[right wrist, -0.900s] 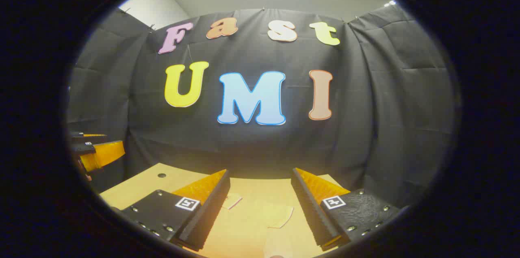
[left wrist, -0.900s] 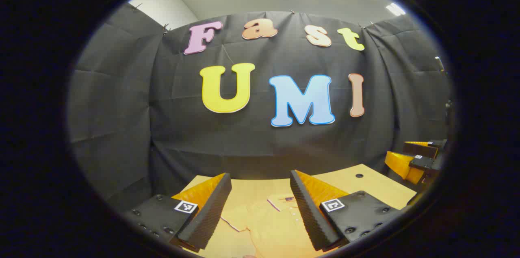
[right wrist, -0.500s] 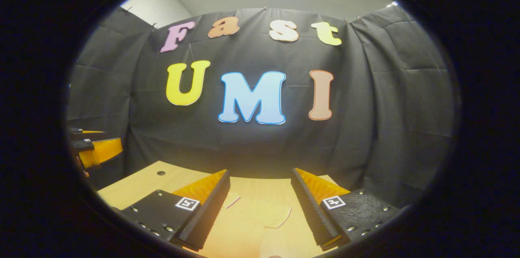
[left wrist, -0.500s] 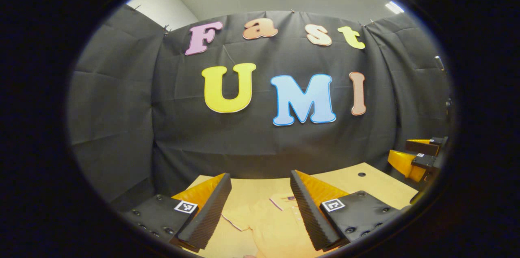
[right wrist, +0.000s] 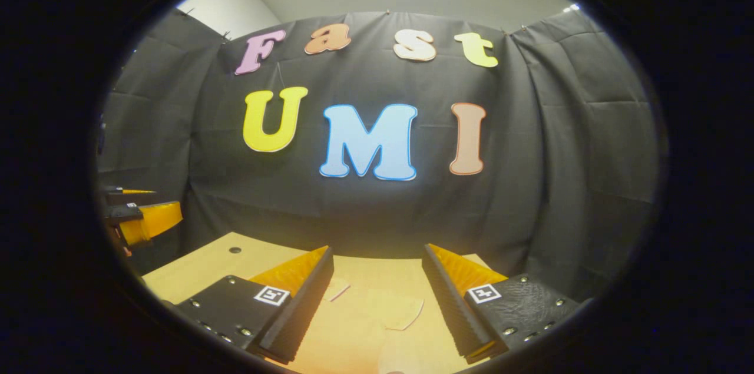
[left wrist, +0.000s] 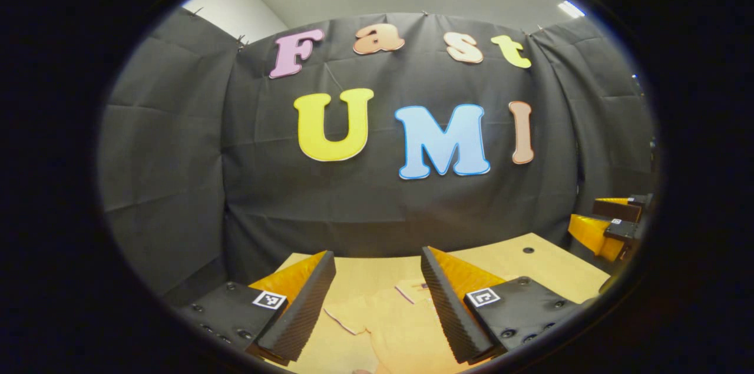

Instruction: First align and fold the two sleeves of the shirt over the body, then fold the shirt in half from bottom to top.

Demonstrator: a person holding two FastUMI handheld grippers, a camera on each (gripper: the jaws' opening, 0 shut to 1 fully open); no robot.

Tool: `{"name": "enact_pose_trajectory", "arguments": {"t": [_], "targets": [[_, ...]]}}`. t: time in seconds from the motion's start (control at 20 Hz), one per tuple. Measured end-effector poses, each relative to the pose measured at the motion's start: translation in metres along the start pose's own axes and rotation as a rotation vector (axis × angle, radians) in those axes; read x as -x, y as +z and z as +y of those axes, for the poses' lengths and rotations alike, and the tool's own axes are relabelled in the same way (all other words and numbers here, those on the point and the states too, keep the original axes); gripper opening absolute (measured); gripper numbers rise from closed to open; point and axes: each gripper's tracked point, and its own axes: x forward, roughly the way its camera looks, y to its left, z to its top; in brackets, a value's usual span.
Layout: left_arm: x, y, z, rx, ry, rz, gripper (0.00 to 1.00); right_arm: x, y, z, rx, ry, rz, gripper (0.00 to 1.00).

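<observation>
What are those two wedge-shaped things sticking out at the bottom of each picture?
They are gripper fingers. The left gripper and right gripper each have two ribbed wedge fingers on bolted black plates, and each plate carries a small square black-and-white marker.

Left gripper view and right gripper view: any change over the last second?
Small drift only. In the left gripper view the pale yellow polo shirt has slid slightly lower, and the right gripper at the edge sits a little lower. The right gripper view barely shifted. Nothing was gripped or released: the left gripper and the right gripper stay open above the light wooden table, and the shirt still lies flat, unfolded.
</observation>
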Motion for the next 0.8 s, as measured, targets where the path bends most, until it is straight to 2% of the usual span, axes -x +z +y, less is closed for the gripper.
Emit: {"name": "enact_pose_trajectory", "arguments": {"t": [0.25,0.55,0.8], "targets": [[0.005,-0.008,0.015,-0.002,0.031,0.01,0.94,-0.004,-0.009,0.002,0.007,0.006,0.016,0.94],[0.0,-0.017,0.015,-0.011,0.026,0.026,0.95,-0.007,-0.022,-0.005,-0.013,-0.014,0.045,0.94],[0.0,-0.013,0.011,-0.019,0.009,0.02,0.94,-0.036,-0.055,-0.026,-0.017,-0.045,0.127,0.94]]}}
